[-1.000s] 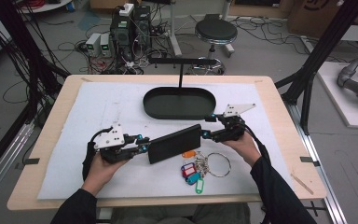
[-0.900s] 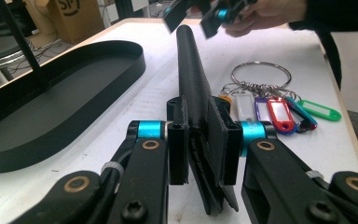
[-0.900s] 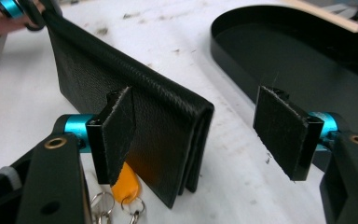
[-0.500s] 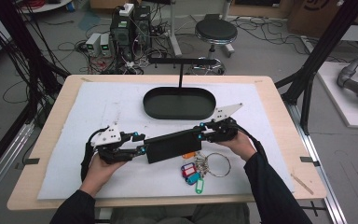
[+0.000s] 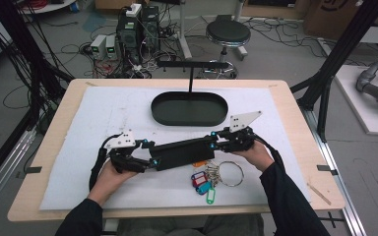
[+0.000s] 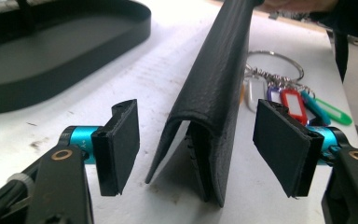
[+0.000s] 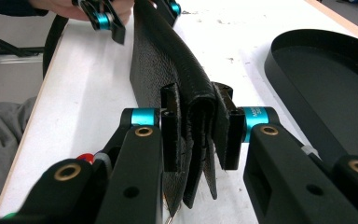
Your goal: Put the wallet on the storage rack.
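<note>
you hold a long black leather wallet (image 5: 184, 152) between both grippers, standing on its open edges with the fold up, over the white mat (image 5: 103, 113) toward the near edge of the desk (image 5: 295, 113). your right gripper (image 7: 196, 135) is clamped on one end of the wallet, both pads pressed against the grained leather. your left gripper (image 6: 198, 144) straddles the other end with its jaws apart, the pads standing clear of the leather on either side.

a bunch of keys on a large ring (image 5: 231, 173), hung with plastic tags in red, blue, green and orange (image 5: 203, 183), lies on the mat just on the near side of the wallet, near your right hand (image 5: 254, 152). the tags' label windows are too small to read. an oval black tray (image 5: 189, 109) sits toward the far edge of the desk, well apart from the wallet, with a black t-shaped stand (image 5: 192, 69) rising behind it.

small print on the teal collar of your right gripper is too blurred to make out.
</note>
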Motion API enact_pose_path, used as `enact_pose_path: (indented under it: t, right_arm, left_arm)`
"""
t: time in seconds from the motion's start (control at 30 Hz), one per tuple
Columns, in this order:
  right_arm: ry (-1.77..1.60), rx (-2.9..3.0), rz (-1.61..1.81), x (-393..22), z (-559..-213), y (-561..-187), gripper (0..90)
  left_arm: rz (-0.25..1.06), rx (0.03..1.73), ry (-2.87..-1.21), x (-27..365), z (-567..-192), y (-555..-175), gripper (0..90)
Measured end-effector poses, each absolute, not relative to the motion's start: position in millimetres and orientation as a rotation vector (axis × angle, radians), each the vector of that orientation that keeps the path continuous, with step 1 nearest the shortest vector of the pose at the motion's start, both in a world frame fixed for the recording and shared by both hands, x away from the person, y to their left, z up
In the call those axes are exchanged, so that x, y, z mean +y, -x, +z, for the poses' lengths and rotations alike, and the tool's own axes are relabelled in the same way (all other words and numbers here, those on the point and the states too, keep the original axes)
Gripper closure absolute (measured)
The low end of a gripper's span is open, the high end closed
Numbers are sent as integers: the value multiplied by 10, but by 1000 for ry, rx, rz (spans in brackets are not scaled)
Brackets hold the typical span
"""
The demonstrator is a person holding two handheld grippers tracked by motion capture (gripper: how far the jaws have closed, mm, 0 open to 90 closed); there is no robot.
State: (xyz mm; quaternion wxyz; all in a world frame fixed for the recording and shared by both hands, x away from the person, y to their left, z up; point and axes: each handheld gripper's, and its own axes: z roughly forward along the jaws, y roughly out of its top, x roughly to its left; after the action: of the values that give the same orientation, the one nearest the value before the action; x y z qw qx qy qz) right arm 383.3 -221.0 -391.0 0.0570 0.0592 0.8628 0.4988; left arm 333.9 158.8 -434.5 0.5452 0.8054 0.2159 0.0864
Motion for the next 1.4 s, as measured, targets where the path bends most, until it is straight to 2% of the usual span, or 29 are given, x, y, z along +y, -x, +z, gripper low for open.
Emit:
enact_pose_path:
  t: [0.07,0.17,0.23,0.3,0.37,0.53,0.7,0.73,0.77,0.9,1.1,1.4]
  right_arm:
    - [-179,2619,1513,-2211,-3912,-3834,760]
    - [-192,2623,1518,-2216,-3921,-3828,759]
    - [-202,2623,1519,-2224,-3928,-3829,757]
    - [-208,2620,1511,-2241,-3929,-3825,753]
    - [-214,2607,1499,-2253,-3922,-3807,746]
    - [-227,2559,1516,-2317,-3847,-3754,700]
    - [-304,2452,1557,-2442,-3729,-3683,553]
    - [-304,2452,1557,-2442,-3729,-3683,553]
    - [-344,2402,1575,-2523,-3665,-3635,505]
    - [-412,2301,1582,-2690,-3574,-3549,434]
    - [-536,2147,1580,-2987,-3520,-3405,411]
    - [-675,2053,1559,-3236,-3637,-3308,361]
  left_arm:
    - [199,512,-1924,1563,-4373,-3365,322]
    - [188,486,-1923,1551,-4389,-3372,520]
    - [200,446,-1926,1545,-4387,-3365,622]
    - [200,432,-1925,1546,-4376,-3362,696]
    - [209,407,-1918,1538,-4352,-3354,729]
    - [217,365,-1894,1496,-4239,-3343,745]
    - [253,323,-1885,1419,-4092,-3335,749]
    - [253,323,-1885,1419,-4092,-3335,749]
    - [264,320,-1885,1411,-4046,-3345,749]
    - [283,320,-1874,1427,-3975,-3361,750]
    - [326,323,-1872,1450,-3849,-3375,750]
    - [347,362,-1877,1417,-3745,-3480,749]
